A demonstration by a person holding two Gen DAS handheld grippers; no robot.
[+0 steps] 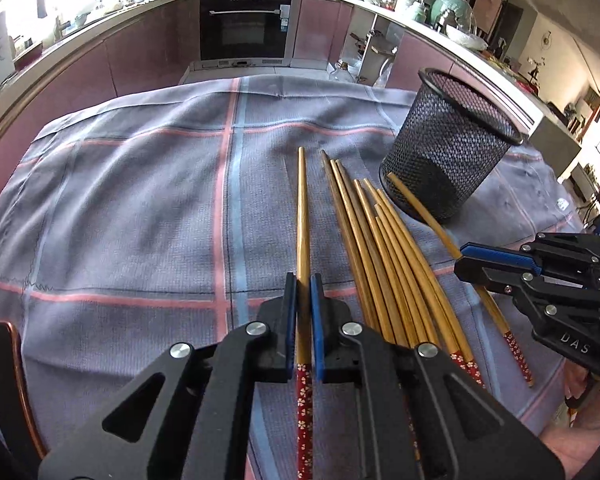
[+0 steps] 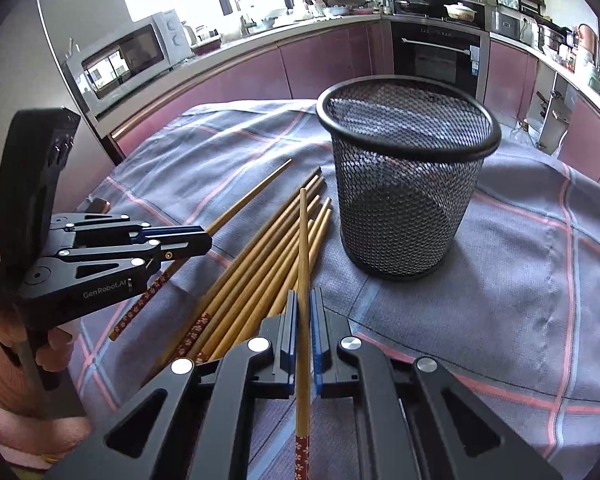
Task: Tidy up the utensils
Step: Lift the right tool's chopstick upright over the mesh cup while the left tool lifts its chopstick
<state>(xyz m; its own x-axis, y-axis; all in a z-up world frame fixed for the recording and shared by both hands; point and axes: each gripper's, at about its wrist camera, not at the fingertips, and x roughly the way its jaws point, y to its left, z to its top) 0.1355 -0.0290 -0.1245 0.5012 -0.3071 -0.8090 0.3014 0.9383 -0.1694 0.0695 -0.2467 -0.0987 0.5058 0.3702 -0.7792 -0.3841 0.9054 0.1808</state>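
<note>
Here, one chopstick point(image 1: 303, 216) is clamped between the closed jaws of the left gripper point(image 1: 304, 284), and another chopstick point(image 2: 303, 248) is pinched likewise by the right gripper point(image 2: 304, 300). The remaining chopsticks point(image 1: 384, 248) are fanned on the checked cloth point(image 1: 140, 200), just beside the empty mesh holder point(image 2: 408, 184) near its far edge.

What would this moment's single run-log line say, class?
left hand-held gripper: shut on chopstick | right hand-held gripper: shut on another chopstick | mesh cup: upright, empty | remaining chopsticks: on cloth
</note>
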